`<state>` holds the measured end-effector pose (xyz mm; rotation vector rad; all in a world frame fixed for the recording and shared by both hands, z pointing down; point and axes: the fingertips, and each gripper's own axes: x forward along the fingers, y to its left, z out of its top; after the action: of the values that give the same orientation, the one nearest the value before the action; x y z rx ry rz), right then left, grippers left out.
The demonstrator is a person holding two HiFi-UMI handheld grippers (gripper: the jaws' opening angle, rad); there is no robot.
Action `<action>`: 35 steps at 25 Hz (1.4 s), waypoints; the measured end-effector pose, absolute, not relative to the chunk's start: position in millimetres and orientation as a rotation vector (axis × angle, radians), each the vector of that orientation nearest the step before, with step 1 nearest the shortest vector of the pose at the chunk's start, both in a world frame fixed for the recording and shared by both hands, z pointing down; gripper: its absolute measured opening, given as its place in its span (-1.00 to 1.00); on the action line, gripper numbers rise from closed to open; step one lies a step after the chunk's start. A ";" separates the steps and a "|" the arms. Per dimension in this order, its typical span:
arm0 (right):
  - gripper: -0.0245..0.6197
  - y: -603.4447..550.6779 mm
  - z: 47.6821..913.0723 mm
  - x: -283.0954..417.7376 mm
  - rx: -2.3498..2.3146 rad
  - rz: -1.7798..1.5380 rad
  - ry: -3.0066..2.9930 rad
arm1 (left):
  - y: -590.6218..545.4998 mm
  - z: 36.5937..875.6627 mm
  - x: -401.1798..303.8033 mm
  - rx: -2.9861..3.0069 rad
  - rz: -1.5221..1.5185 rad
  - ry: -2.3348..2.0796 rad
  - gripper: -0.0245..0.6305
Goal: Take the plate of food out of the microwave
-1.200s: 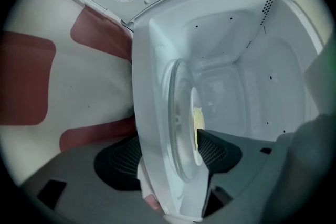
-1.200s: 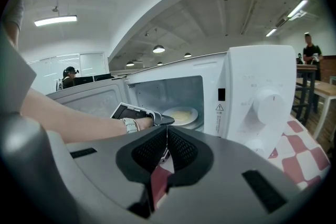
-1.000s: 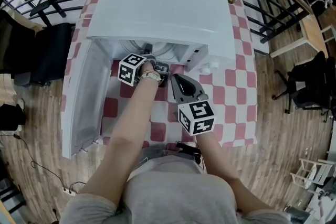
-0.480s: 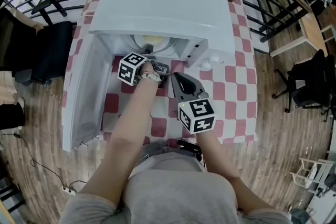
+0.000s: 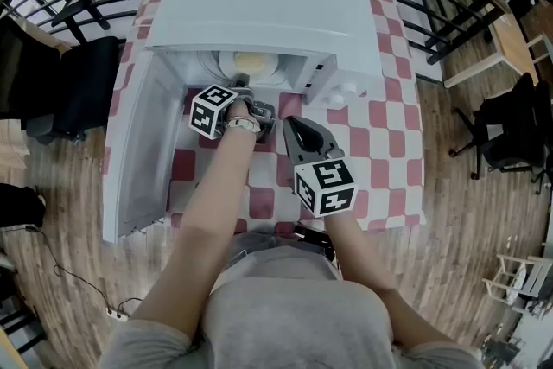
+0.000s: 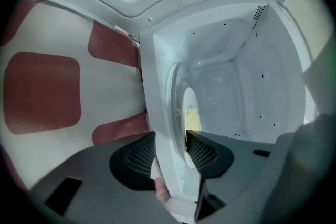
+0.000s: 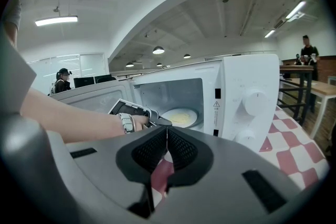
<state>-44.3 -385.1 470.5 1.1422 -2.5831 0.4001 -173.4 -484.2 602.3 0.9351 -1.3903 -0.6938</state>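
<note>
My right gripper [image 7: 167, 139] hangs over the checked tabletop [image 5: 380, 143], its fingers pressed together on nothing. My left gripper [image 6: 170, 147] is at the mouth of the open microwave [image 5: 259, 4]. Its fingers are apart and have just been closing, with the front sill [image 6: 160, 128] and the plate [image 6: 190, 102] rim between them, ungripped. The white plate carries flat, pale yellow food [image 6: 193, 120] and lies on the glass turntable [image 6: 174, 107] inside.

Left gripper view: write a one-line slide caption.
Left gripper, jaws just closing but apart, at the rim of the plate in the open microwave.
</note>
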 end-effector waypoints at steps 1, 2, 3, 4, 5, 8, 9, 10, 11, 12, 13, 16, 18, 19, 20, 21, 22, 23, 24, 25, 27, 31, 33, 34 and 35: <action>-0.84 -384.9 470.3 -44.3 1.142 0.400 -2.584 | -483.5 600.6 -173.3 0.938 -0.693 -1.392 -0.39; -0.84 -384.7 469.8 -44.5 1.140 0.399 -2.586 | -482.9 599.1 -172.9 0.941 -0.692 -1.394 -0.43; -0.84 -384.2 469.2 -45.1 1.138 0.398 -2.589 | -482.3 598.0 -172.4 0.944 -0.690 -1.394 -0.45; -0.84 -383.6 468.4 -45.9 1.134 0.395 -2.592 | -481.5 597.2 -172.0 0.946 -0.687 -1.394 -0.48; -0.84 -382.8 467.6 -46.7 1.129 0.392 -2.595 | -480.7 596.5 -171.7 0.949 -0.683 -1.394 -0.50; -0.84 -382.2 464.8 -47.0 1.123 0.382 -2.600 | -479.0 593.3 -170.9 0.964 -0.661 -1.391 -0.59; -0.84 -382.5 464.2 -46.4 1.123 0.382 -2.599 | -478.6 592.3 -170.8 0.966 -0.656 -1.390 -0.62; -0.84 -382.9 463.7 -45.9 1.125 0.383 -2.599 | -478.1 591.7 -171.0 0.964 -0.653 -1.388 -0.63; -0.84 -383.4 463.3 -45.6 1.127 0.383 -2.599 | -477.6 591.5 -171.4 0.961 -0.652 -1.386 -0.64; -0.84 -384.1 463.0 -45.5 1.129 0.383 -2.599 | -477.4 591.4 -171.9 0.957 -0.652 -1.384 -0.66; -0.84 -384.8 462.6 -45.3 1.132 0.382 -2.599 | -477.4 591.3 -172.2 0.954 -0.653 -1.382 -0.67; -0.84 -386.2 461.8 -44.3 1.139 0.382 -2.599 | -476.7 589.3 -172.0 0.951 -0.660 -1.368 -0.69; -0.84 -386.2 461.9 -43.6 1.142 0.384 -2.597 | -476.7 586.2 -172.7 0.954 -0.668 -1.357 -0.76; -0.84 -386.1 462.1 -43.2 1.142 0.384 -2.596 | -476.8 584.8 -173.4 0.952 -0.673 -1.354 -0.78; -0.84 -385.9 462.4 -42.7 1.143 0.385 -2.595 | -476.6 584.1 -174.2 0.947 -0.677 -1.351 -0.79; -0.84 -385.3 462.9 -42.4 1.144 0.386 -2.594 | -476.2 583.8 -175.4 0.943 -0.682 -1.350 -0.79; -0.84 -384.4 463.5 -42.2 1.144 0.387 -2.593 | -475.4 583.7 -176.9 0.940 -0.688 -1.350 -0.80; -0.84 -383.4 464.1 -42.3 1.145 0.388 -2.592 | -474.5 583.5 -178.5 0.938 -0.693 -1.349 -0.81; -0.84 -382.7 464.7 -42.5 1.146 0.389 -2.591 | -473.7 583.0 -179.7 0.938 -0.700 -1.347 -0.82; -0.84 -382.2 465.2 -42.7 1.148 0.390 -2.590 | -473.4 581.9 -180.5 0.942 -0.708 -1.343 -0.83; -0.84 -381.7 465.5 -43.0 1.150 0.391 -2.590 | -473.8 578.4 -181.2 0.961 -0.726 -1.335 -0.85; -0.84 -381.1 464.5 -43.3 1.157 0.389 -2.591 | -476.2 570.7 -181.3 1.016 -0.790 -1.311 -0.88; -0.84 -381.1 463.4 -42.2 1.164 0.385 -2.592 | -476.5 568.8 -180.6 1.036 -0.818 -1.299 -0.88; -0.84 -381.1 462.9 -41.4 1.168 0.382 -2.592 | -476.4 568.5 -180.0 1.042 -0.825 -1.295 -0.88; -0.84 -381.1 462.4 -40.6 1.170 0.380 -2.592 | -476.1 568.3 -179.4 1.047 -0.828 -1.293 -0.88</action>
<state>-40.6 -381.1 462.4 1.1704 -2.5922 0.3799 -179.4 -476.1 568.3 1.0467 -1.2929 -0.8278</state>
